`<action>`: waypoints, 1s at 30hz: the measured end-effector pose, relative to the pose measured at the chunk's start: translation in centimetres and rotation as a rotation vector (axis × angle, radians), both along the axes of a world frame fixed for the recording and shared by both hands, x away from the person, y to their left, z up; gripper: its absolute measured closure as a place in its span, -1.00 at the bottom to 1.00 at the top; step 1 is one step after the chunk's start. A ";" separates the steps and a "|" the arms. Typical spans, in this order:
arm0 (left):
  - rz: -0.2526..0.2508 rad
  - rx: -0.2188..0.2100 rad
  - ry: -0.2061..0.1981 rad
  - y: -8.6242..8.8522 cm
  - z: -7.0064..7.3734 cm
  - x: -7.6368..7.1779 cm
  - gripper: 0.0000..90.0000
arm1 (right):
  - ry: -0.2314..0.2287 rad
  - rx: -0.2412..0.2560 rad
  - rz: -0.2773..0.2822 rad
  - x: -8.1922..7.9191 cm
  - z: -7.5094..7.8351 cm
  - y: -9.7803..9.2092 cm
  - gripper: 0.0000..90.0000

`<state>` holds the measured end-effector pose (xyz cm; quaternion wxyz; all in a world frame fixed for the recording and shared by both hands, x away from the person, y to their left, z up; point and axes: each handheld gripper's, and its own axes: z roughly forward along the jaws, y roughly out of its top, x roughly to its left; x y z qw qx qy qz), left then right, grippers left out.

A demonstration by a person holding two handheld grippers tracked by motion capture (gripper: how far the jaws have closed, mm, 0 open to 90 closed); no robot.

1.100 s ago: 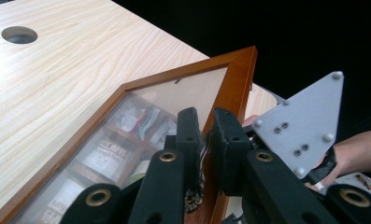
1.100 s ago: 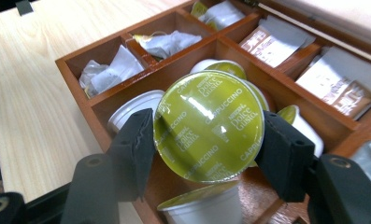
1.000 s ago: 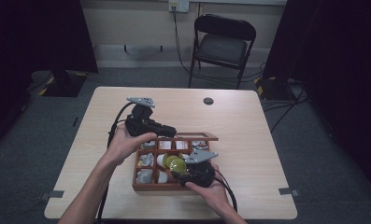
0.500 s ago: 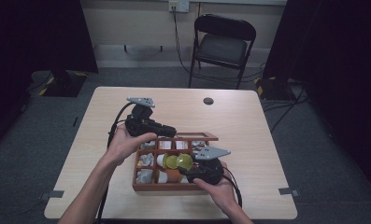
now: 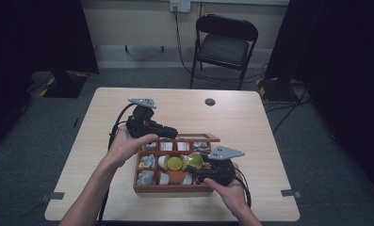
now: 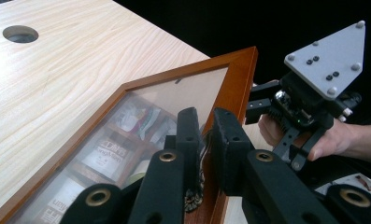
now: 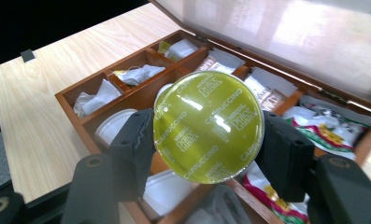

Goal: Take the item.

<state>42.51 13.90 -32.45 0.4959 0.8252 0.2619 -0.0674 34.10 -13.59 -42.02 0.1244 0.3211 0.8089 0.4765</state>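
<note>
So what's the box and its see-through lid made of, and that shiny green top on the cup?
The box looks like reddish-brown wood with a smooth varnish; its walls and dividers are thick. The lid has the same wood frame around a clear pane, glass or plastic, I can't tell which; packets show through it. The capsule, clamped in the right gripper, has a glossy green top that glints like foil.

Two hand-held grippers, black-bodied, are borne on bare forearms; no sleeves are seen. The left gripper point(image 5: 168, 132) is topped by a grey three-cornered plate, and a black cable is trailed from its rear. The right gripper point(image 5: 196, 170) is fitted with a like plate, marked by small dark screws and pale corner studs, and a black cable is trailed from it too. Each pair of jaws is made of matt black blocks, pivoted on arms with brass-coloured ringed bushings.
</note>
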 end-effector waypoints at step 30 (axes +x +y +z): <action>-0.010 0.003 0.004 0.0 -0.1 0.0 0.81 | -0.007 0.032 -0.149 1.5 0.1 -6.1 -0.11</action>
